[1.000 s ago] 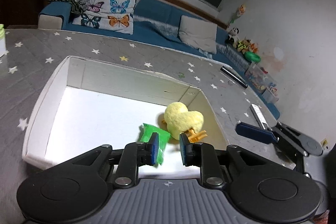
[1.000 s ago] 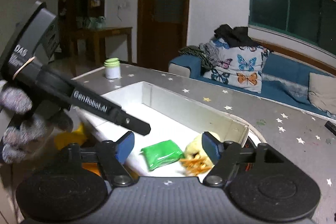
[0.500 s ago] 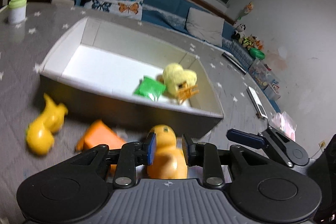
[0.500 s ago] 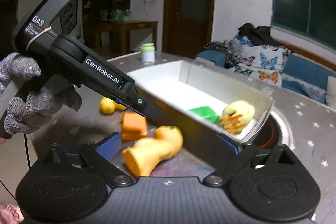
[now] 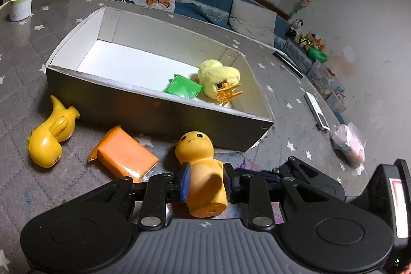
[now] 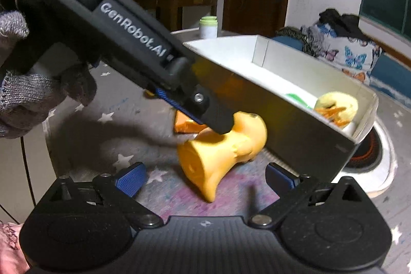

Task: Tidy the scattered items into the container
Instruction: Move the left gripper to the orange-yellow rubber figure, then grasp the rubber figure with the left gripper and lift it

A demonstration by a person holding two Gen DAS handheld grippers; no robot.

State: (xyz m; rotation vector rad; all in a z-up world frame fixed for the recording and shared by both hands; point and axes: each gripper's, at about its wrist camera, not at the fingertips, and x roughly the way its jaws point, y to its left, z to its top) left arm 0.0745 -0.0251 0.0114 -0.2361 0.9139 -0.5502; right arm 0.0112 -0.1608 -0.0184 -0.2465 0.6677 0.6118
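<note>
A white box (image 5: 159, 96) on the grey star-print table holds a green packet (image 5: 181, 88) and a yellow plush chick (image 5: 218, 78). In front of it lie a yellow duck toy (image 5: 48, 138), an orange packet (image 5: 123, 156) and an orange doll figure (image 5: 203, 166). My left gripper (image 5: 205, 180) has its blue pads on both sides of the doll's body, shut on it. In the right wrist view my right gripper (image 6: 204, 177) is open and empty, close behind the doll (image 6: 221, 153), with the left gripper's finger on the doll from above.
A white jar with a green lid (image 5: 20, 4) stands at the table's far left. A remote (image 5: 317, 112) and a clear bag (image 5: 349, 145) lie right of the box. A round white and orange ring (image 6: 370, 161) sits under the box's right end.
My left gripper pulled back from over the box, came down in front of it and closed around the orange doll. My right gripper dropped low behind the doll and stayed open.
</note>
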